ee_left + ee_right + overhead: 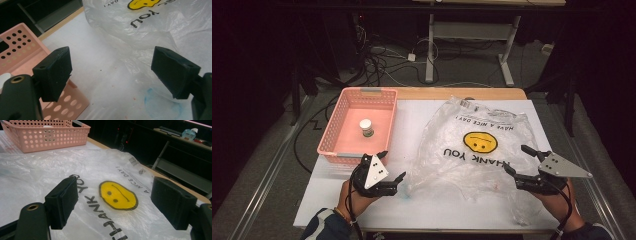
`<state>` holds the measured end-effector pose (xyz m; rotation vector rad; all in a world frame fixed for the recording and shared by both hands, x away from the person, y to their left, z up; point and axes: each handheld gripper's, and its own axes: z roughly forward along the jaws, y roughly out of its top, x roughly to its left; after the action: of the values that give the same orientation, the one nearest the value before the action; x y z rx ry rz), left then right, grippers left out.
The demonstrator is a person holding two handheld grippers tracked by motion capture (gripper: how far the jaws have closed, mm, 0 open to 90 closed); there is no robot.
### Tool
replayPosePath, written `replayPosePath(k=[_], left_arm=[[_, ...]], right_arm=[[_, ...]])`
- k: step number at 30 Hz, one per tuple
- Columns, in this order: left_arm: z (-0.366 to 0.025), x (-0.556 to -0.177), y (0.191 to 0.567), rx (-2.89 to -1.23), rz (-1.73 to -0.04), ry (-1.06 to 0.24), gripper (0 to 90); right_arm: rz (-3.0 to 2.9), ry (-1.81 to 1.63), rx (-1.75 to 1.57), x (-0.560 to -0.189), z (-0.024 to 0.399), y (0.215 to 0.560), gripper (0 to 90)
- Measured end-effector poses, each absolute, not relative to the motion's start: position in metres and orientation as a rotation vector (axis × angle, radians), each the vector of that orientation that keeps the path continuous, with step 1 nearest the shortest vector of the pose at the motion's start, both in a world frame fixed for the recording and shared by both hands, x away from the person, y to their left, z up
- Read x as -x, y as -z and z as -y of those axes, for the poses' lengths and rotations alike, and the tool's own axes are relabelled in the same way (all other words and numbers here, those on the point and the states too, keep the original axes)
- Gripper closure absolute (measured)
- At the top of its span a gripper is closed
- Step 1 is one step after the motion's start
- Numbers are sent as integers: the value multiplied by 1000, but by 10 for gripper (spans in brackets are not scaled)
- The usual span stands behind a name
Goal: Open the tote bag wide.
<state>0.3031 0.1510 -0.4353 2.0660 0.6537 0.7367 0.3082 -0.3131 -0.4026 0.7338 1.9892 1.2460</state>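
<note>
High view: the surface, covered in white, carries a crumpled clear plastic bag that lies flat across its right half, printed with a yellow smiley and "THANK YOU". The bag sits between the two grippers, its near edge toward the person. The right gripper hovers at the bag's right edge and looks nearer to it; the left gripper sits just beside its left edge. On both, the fingers are spread wide and hold nothing. A pink basket at the left holds a small white jar.
</note>
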Motion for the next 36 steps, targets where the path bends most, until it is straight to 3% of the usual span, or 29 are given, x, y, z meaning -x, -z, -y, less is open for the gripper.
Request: replayPosePath(k=[11,16,25,28,31,36], left_arm=[[-143,-301,440,-2110,-624,-688,163],[-125,-302,450,-2239,-543,-615,188],[-113,-314,463,-2288,-574,-465,221],[-113,-317,465,-2290,-578,-421,303],[-113,-319,466,-2307,-584,-383,443],[-112,-322,468,-2356,-579,-327,652]], right_arm=[[-1948,-1224,-765,-312,324,398,250],[-1863,-1112,-915,-331,352,407,303],[-1914,-935,-1174,-364,382,434,332],[-1955,-891,-1226,-373,386,441,364],[-2010,-868,-1274,-379,389,449,429],[-2099,-860,-1315,-385,391,456,684]])
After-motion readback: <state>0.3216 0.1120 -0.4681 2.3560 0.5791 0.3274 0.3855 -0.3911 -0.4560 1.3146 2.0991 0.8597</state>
